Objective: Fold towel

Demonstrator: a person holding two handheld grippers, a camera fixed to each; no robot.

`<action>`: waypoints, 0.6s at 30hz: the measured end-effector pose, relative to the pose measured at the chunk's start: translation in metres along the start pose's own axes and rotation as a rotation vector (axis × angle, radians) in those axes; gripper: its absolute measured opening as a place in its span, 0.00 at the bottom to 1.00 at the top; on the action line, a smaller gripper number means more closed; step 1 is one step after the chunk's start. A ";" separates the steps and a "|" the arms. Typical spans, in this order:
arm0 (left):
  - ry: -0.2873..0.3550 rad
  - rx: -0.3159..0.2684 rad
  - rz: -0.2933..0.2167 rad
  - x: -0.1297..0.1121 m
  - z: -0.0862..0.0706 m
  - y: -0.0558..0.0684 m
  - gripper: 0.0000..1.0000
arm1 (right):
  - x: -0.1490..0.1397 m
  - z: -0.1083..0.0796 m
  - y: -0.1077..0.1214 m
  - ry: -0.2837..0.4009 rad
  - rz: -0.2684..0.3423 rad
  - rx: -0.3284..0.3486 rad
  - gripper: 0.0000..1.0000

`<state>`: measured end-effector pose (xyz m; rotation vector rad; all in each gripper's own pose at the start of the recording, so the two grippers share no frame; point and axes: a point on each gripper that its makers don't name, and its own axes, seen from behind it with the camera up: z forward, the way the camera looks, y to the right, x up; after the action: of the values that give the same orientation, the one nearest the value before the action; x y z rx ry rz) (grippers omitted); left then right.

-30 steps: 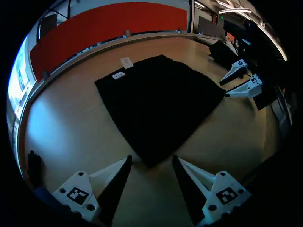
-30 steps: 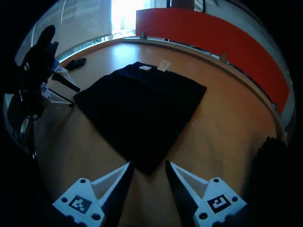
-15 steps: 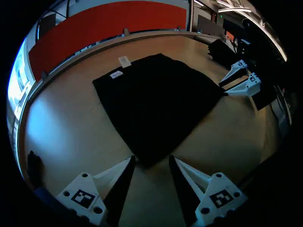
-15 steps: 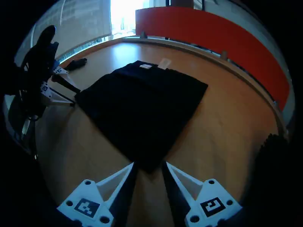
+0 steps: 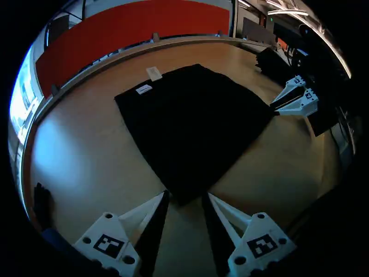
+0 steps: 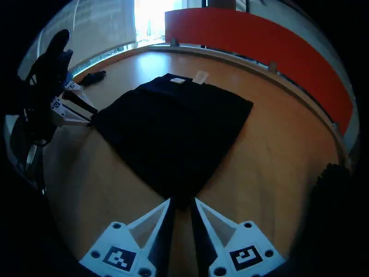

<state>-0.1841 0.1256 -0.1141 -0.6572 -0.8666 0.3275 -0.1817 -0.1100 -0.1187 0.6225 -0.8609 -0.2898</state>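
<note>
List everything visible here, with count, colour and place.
towel: one, black, spread flat on the table.
label: one, white, on the towel near its far corner.
card: one, white, on the table beside the towel's far edge.
table: one, light wood.
partition: one, red, behind the table.
dark object: one, black, on the table; cannot tell what.
left gripper: one, white, open around a towel corner.
right gripper: one, white, narrow gap around another corner.
</note>
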 end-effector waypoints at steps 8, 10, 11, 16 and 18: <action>0.001 0.019 -0.008 0.000 0.001 -0.003 0.18 | 0.000 0.000 -0.002 -0.003 0.016 0.008 0.19; 0.001 0.022 -0.008 0.001 0.001 -0.003 0.16 | 0.000 -0.001 -0.002 -0.003 0.015 0.010 0.17; 0.001 0.023 -0.009 0.001 0.001 -0.003 0.16 | 0.000 -0.001 -0.002 -0.003 0.014 0.011 0.16; 0.004 0.024 -0.046 0.004 -0.001 -0.005 0.13 | 0.003 -0.003 -0.004 0.000 0.010 0.009 0.15; 0.007 0.024 -0.062 0.005 -0.002 -0.006 0.13 | 0.005 -0.004 -0.004 0.004 0.010 0.008 0.15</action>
<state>-0.1795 0.1232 -0.1080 -0.6078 -0.8734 0.2793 -0.1751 -0.1140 -0.1201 0.6260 -0.8611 -0.2761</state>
